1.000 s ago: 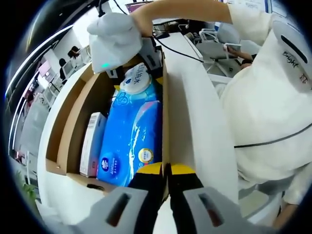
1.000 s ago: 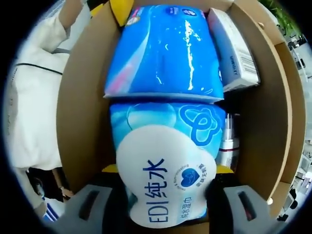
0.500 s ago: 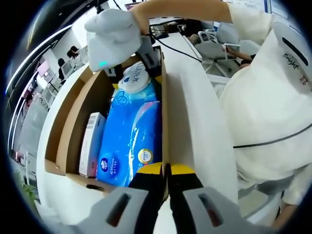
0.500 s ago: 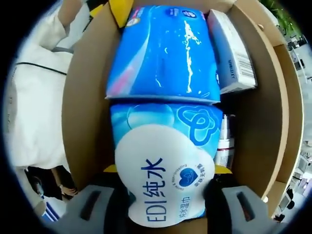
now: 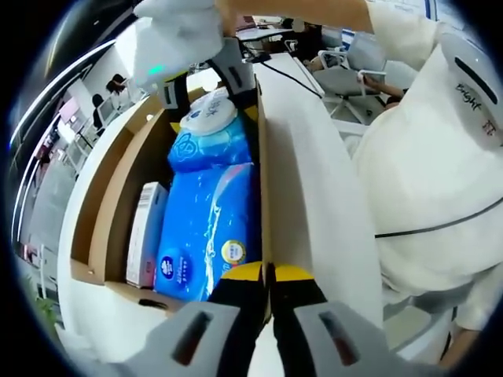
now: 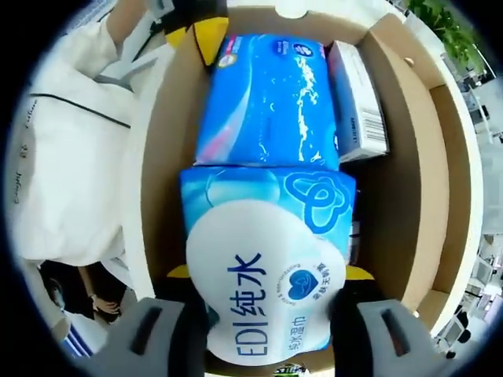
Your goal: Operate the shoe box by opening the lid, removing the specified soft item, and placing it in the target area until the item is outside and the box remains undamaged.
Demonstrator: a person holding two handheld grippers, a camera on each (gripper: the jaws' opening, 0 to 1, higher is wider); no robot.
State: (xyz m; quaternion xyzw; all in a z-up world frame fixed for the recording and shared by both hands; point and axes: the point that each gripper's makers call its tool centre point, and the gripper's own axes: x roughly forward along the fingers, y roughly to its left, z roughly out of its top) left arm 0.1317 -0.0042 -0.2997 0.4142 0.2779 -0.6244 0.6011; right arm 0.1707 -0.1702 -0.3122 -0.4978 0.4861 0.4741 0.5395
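The right gripper (image 6: 263, 334) clamps the wipes (image 6: 266, 271), a soft, slick pack, at 6 o'clock; the left gripper (image 5: 267, 287) pinches the box (image 5: 271, 196) wall.

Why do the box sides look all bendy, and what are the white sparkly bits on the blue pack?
Left gripper view: the fisheye lens curves the straight walls of the shoe box. Right gripper view: the same bending, and the white streaks on the blue tissue pack are room light glaring off its shiny wrap; the wet wipes pack looks huge because it sits right at the lens.
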